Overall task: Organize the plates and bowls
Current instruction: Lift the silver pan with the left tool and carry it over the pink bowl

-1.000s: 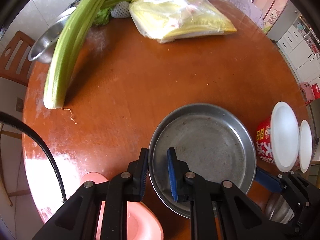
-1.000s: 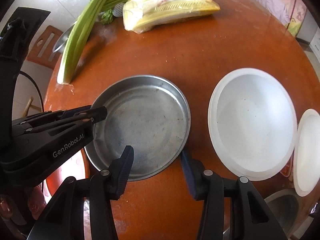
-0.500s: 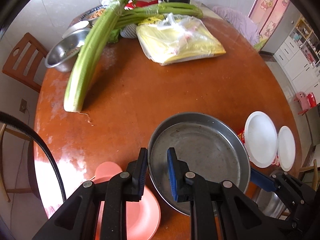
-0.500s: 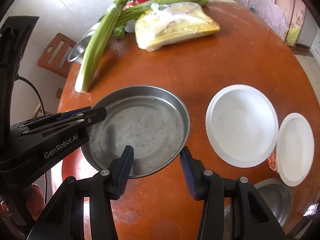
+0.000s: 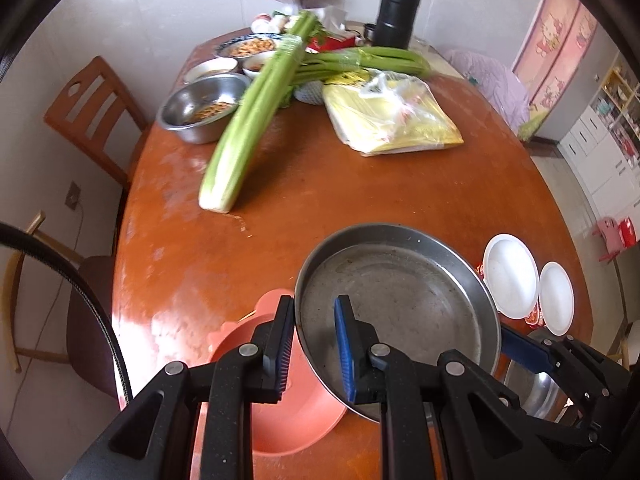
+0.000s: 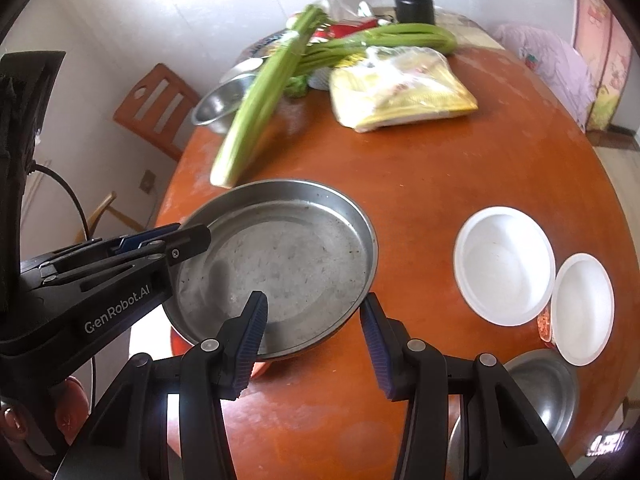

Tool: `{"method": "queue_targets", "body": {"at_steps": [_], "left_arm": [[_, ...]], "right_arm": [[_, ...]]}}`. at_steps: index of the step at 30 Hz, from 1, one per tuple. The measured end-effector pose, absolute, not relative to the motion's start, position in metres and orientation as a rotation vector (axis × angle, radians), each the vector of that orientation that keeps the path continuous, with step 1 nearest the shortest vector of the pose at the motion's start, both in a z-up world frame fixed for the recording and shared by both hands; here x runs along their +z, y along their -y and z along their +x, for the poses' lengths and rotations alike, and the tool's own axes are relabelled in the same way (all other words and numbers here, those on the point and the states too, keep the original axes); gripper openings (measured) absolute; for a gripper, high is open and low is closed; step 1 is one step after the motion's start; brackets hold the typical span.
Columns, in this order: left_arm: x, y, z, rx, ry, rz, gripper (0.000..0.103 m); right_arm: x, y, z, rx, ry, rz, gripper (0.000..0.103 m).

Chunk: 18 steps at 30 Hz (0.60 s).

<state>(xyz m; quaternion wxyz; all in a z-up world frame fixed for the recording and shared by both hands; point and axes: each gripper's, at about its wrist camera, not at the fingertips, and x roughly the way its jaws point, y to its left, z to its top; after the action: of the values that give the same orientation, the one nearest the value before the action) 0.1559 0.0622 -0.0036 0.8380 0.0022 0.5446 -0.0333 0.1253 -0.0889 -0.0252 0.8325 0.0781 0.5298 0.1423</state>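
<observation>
My left gripper point(image 5: 314, 344) is shut on the near-left rim of a round steel plate point(image 5: 400, 304) and holds it lifted above the table. A pink plate point(image 5: 288, 416) lies on the table under it. In the right wrist view the steel plate point(image 6: 280, 264) hangs left of centre, with my right gripper point(image 6: 316, 344) open and empty at its near edge. Two white bowls, one larger point(image 6: 504, 266) and one smaller point(image 6: 582, 310), sit on the right. A steel bowl point(image 6: 548, 392) sits at the near right edge.
Long celery bunches point(image 5: 256, 116), a yellow plastic-wrapped packet point(image 5: 392, 116), a steel bowl with food point(image 5: 202, 106), dishes and a black flask point(image 5: 396, 12) fill the far half of the round wooden table point(image 5: 360, 192). Wooden chairs point(image 5: 88, 116) stand at the left.
My left gripper has risen and drawn back with the steel plate, lifting it off the table. The pink plate beneath has come into view. The right gripper has pulled back, still open.
</observation>
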Motion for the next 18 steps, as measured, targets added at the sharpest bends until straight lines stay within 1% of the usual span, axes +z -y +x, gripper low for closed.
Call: {"method": "queue_targets", "body": {"at_steps": [9, 18], "left_arm": [[0.01, -0.097, 0.123, -0.001, -1.127, -0.026, 0.02], [0.002, -0.122, 0.105, 0.049, -1.137, -0.071, 0.02]], "right_arm": [[-0.01, 0.054, 0.108, 0.38, -1.102, 0.115, 0.05], [-0.013, 0.027, 0.099, 0.438, -1.112, 0.056, 0.05]]}}
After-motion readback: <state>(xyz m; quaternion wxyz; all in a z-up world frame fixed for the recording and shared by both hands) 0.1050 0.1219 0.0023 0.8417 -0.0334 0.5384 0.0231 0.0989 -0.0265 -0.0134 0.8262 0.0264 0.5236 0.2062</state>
